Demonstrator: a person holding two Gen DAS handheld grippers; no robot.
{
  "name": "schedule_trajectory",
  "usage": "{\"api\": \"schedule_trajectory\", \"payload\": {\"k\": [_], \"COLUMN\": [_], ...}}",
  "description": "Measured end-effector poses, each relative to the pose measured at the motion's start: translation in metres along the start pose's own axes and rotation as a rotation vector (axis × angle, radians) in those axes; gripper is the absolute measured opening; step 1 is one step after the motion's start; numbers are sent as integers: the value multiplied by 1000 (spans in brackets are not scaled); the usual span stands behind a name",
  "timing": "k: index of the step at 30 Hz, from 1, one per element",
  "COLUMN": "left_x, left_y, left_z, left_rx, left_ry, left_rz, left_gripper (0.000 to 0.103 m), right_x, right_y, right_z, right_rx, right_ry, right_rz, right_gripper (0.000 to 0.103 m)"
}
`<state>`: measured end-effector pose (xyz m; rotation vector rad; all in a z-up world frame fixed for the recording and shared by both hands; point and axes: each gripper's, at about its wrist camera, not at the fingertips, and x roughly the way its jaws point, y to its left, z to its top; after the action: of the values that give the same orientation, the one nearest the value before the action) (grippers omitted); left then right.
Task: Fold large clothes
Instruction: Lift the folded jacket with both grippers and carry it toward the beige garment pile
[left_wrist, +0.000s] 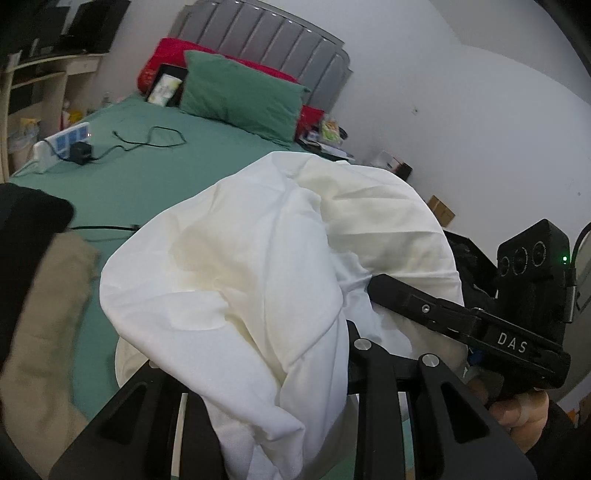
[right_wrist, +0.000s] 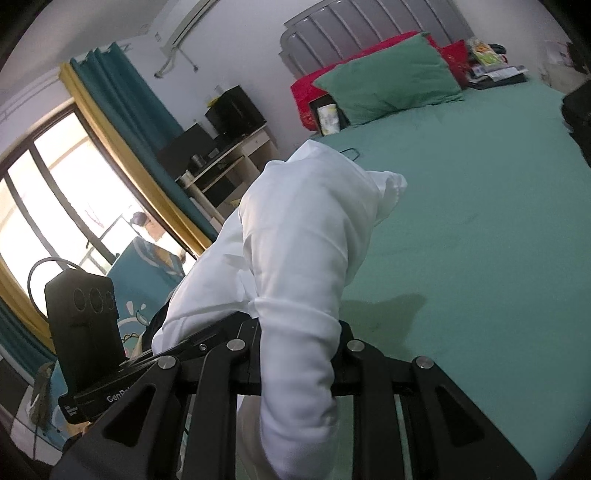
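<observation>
White garment (right_wrist: 295, 258) hangs bunched between both grippers' jaws above the bed (right_wrist: 480, 221).

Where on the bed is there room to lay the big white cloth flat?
The widest bare stretch of green sheet lies right of the white cloth, below the green pillow. It is crowded by the power strip with its black cable, and near the tan garment.
</observation>
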<state>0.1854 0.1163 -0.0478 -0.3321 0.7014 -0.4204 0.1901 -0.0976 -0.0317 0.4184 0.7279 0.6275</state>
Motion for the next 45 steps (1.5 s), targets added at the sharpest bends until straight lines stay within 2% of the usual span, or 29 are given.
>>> {"api": "schedule_trajectory", "payload": {"k": [5, 14, 19, 24, 28, 30, 32, 34, 37, 40, 43, 45], "left_x": [-4, 18, 38, 45, 63, 68, 69, 69, 69, 73, 72, 73], "left_y": [37, 87, 120, 146, 152, 145, 142, 149, 155, 148, 148, 151], "left_z": [6, 13, 6, 2, -8, -13, -17, -18, -13, -16, -16, -14], "left_rx": [7, 93, 91, 89, 119, 173, 205, 182, 145, 186, 190, 174], "left_ry": [10, 72, 126, 155, 213, 230, 240, 253, 262, 269, 267, 271], "left_rz": [21, 59, 121, 202, 259, 291, 291, 274, 265, 300, 308, 309], "left_gripper": [28, 28, 28, 27, 27, 28, 28, 28, 32, 35, 38, 39], "right_x": [29, 76, 112, 147, 168, 173, 172, 172, 172, 172, 175, 173], "right_y": [19, 34, 31, 19, 9, -1, -8, -8, -6, -5, -9, -14], "right_z": [-6, -13, -21, -34, -46, -53, -58, -59, -54, -56, -61, -64], "right_rx": [8, 59, 135, 236, 242, 239, 243, 237, 212, 200, 196, 215], "right_ry": [12, 34, 58, 71, 119, 151, 153, 156, 171, 165, 150, 134], "right_rz": [-7, -106, -136, -124, -154, -175, -184, -180, -195, -211, -242, -252], "right_gripper": [20, 20, 20, 20, 20, 20, 20, 21, 27, 33, 52, 59]}}
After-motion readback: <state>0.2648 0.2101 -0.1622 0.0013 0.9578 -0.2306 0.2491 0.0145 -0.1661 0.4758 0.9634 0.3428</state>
